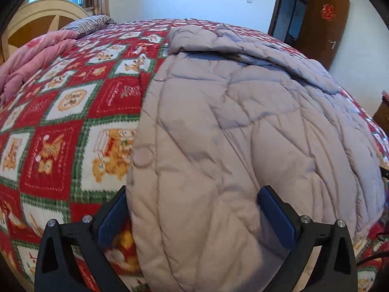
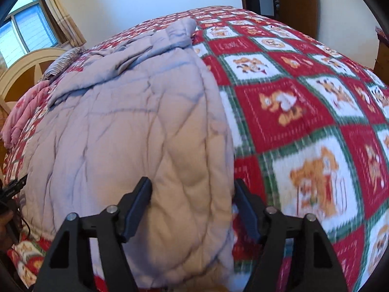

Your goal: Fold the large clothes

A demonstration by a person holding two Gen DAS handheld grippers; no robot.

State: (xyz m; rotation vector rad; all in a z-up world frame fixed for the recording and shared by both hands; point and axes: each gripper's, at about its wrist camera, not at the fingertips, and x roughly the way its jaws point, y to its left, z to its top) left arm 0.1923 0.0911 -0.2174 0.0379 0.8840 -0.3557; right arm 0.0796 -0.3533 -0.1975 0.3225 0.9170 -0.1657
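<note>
A pale grey quilted puffer coat lies spread on the bed, collar end far and hem end near. My left gripper straddles the coat's near left corner. The puffy fabric fills the gap between its blue pads and dents at the right one. In the right wrist view the same coat bulges between the fingers of my right gripper, at its near right edge. Both pads touch the padding there. A round snap shows on the coat's left edge.
The bed is covered by a red, white and green bear-pattern blanket. A pink quilt and a striped pillow lie by the headboard. A brown door stands open at the far right. Dark cables lie at the bed's near left edge.
</note>
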